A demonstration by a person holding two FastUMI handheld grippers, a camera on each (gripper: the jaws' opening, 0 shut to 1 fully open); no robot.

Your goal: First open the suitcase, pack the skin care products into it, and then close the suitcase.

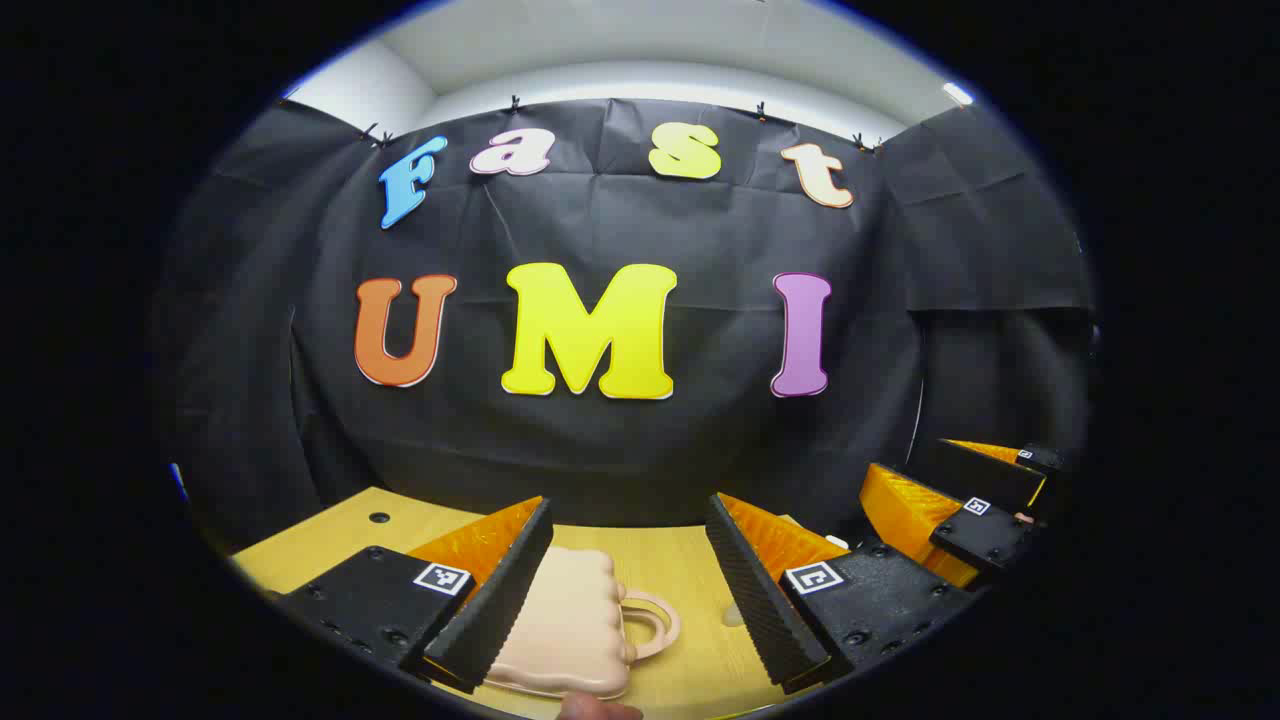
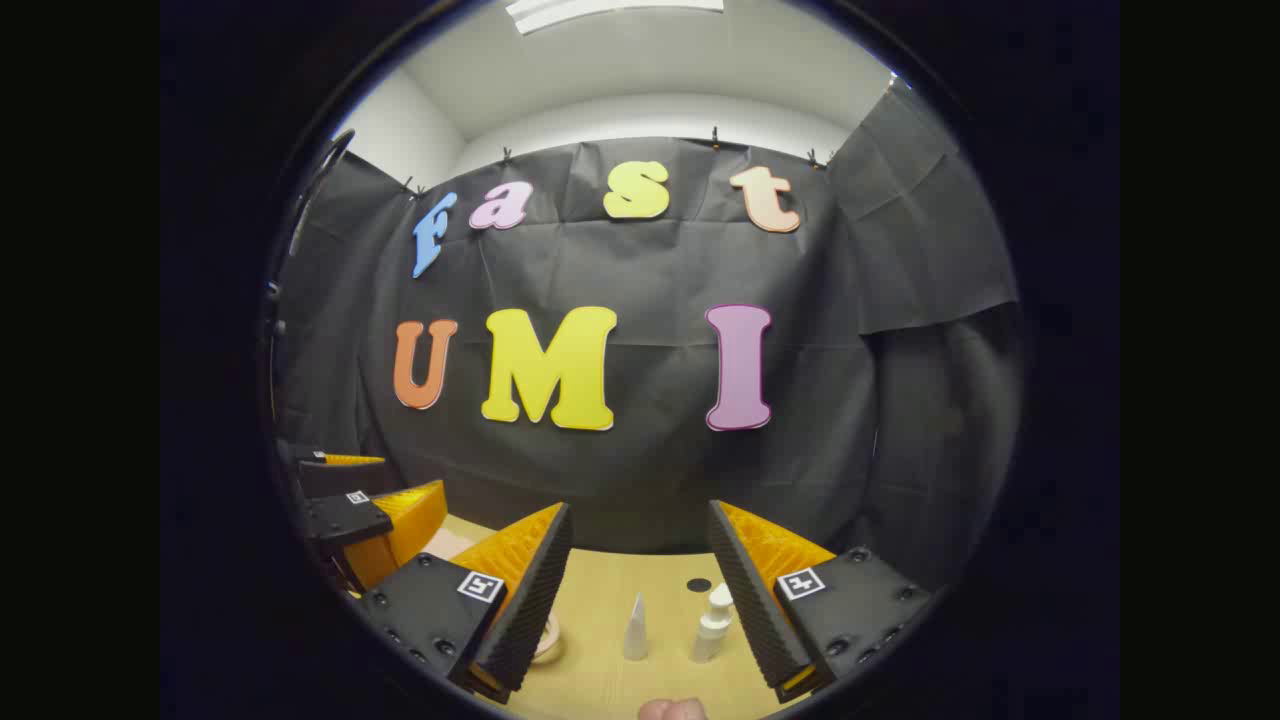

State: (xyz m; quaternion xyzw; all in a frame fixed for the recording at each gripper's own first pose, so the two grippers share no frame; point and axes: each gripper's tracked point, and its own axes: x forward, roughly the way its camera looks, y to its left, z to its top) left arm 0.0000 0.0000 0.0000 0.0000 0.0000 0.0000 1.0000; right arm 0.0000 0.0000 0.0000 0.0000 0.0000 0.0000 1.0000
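Between the wide-open, empty left tongs (image 1: 630, 560) lies the closed suitcase (image 1: 570, 625); right tongs (image 2: 640, 560) likewise gape empty.

Left gripper view: rides on the left gripper (image 1: 628, 575), low over the wooden table (image 1: 330, 535), facing level toward the booth's back wall; the pale suitcase (image 1: 570, 625) lies close below, the right gripper (image 1: 955, 500) near at its right edge.
Right gripper view: rides on the right gripper (image 2: 640, 575), same low height and heading; the left gripper (image 2: 370, 500) at its left edge.
Shared: table and each other's gripper.
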